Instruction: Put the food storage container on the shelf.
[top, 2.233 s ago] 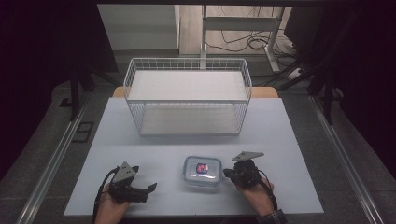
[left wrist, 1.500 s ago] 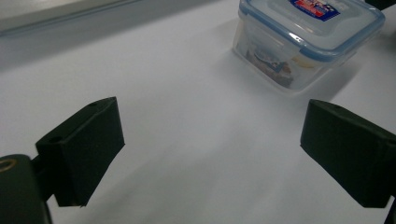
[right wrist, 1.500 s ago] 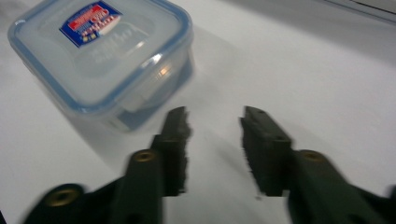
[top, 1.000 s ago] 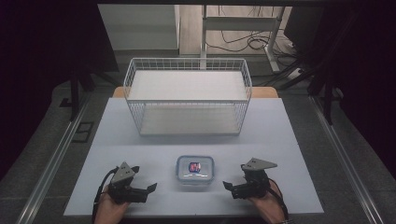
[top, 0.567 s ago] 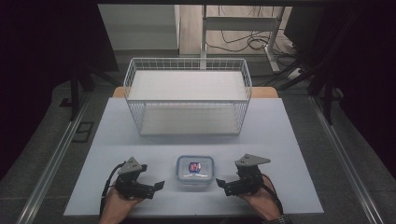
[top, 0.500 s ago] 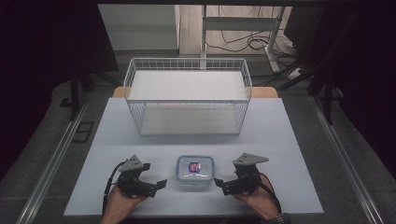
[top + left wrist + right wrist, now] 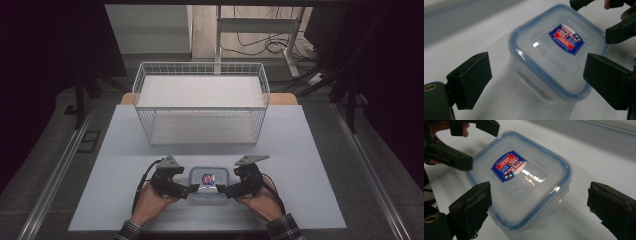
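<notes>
Both hands have closed in since the earlier frames, when they sat well apart near the front edge of the white table [image 7: 310,150]; the left gripper [image 7: 191,190] now points in from the left and the right gripper [image 7: 221,190] from the right, each tip just beside the small clear plastic food box with a blue-rimmed lid and a red and blue label [image 7: 208,182], which has slid a little to the left of where it first lay; the box stands flat on the table near its front edge, between the two grippers, well apart from the white wire basket [image 7: 201,102] at the far side; in the left gripper view the black jaws stand wide, one on each side of the box's near corner [image 7: 554,53], not touching it, with the other gripper's jaws at the box's far edge; in the right gripper view the jaws are likewise spread wide around a corner of the box [image 7: 520,176], clear of its sides; the person's left hand [image 7: 152,197] and right hand [image 7: 260,197] grasp the grippers from below, checked cuffs showing at the bottom edge
</notes>
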